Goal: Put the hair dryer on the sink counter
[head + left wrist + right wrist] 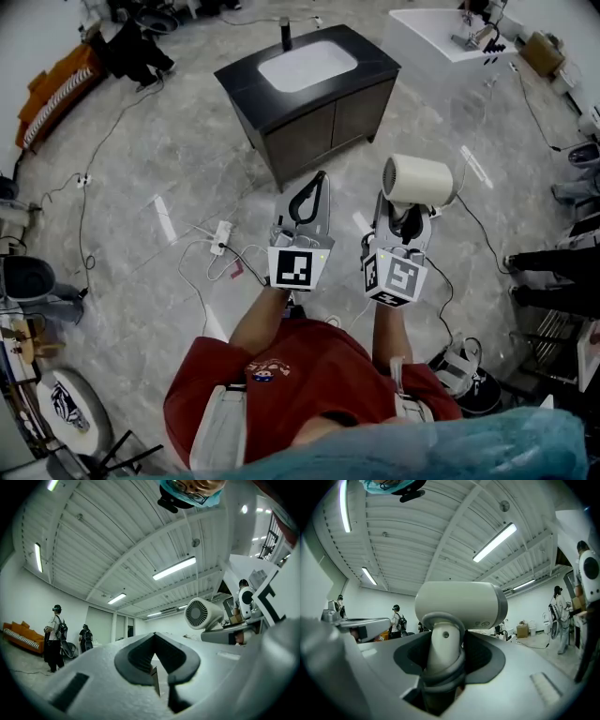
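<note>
Dark sink counter with white basin (246, 82): standing on the floor, well ahead. Cream barrel-shaped hair dryer (418, 180): held aloft, handle clamped in right gripper (406, 214). Left gripper (311, 199): jaws pinched together, empty.

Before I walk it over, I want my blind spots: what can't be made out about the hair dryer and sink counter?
1. Lower handle and any cord of the hair dryer: in the right gripper view, sunk between the jaws of the right gripper; in the head view, behind that gripper's body.
2. The sink counter: outside both gripper views, which face the ceiling.
3. The faucet: head view, too small for detail.
</note>
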Demonstrator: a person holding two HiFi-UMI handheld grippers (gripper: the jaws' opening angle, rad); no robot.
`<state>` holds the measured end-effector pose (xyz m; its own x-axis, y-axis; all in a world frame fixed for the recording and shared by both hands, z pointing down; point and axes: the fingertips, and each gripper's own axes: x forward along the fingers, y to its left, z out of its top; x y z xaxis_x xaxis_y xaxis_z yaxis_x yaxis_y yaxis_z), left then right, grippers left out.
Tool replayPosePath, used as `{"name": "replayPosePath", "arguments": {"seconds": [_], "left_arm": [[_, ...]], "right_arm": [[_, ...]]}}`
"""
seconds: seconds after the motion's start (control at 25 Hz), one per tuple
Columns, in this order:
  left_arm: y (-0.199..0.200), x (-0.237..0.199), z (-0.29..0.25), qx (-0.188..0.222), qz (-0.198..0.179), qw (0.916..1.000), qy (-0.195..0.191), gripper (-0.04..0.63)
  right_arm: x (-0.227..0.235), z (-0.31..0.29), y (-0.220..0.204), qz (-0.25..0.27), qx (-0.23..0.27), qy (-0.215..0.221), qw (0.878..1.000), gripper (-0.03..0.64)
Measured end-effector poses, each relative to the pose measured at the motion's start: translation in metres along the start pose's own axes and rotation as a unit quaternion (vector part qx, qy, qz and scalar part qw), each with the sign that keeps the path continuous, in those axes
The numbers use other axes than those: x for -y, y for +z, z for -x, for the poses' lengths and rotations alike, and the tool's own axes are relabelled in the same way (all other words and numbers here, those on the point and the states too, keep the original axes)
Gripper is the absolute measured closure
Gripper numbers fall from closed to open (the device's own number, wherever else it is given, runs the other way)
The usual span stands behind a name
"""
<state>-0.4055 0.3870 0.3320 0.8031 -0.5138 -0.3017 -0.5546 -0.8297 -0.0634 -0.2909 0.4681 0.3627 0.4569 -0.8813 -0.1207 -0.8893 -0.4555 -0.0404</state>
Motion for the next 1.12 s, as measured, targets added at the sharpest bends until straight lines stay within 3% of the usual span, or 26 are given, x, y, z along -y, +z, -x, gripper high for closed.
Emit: {"name": "replayPosePath", "arguments": {"seconds": [0.24,0.8,1.12], "left_arm": [[0.002,-0.015,-0.006,0.006,0.015,0.9997,-0.016,0.594],[-0.007,-0.112,-0.017,0.005,0.032,0.9981,-0.053,0.594],[-0.022,-0.137,-0.028,0.003,0.038,0.9974,-0.061,0.594]], "right_arm": [[-0.017,-0.009,0.004,0.005,0.002,-0.005,1.000,0.423],[-0.100,-0.058,-0.011,0.002,-0.015,-0.030,0.999,0.423],[-0.112,-0.080,-0.022,0.002,-0.019,-0.034,0.999,0.422]]}}
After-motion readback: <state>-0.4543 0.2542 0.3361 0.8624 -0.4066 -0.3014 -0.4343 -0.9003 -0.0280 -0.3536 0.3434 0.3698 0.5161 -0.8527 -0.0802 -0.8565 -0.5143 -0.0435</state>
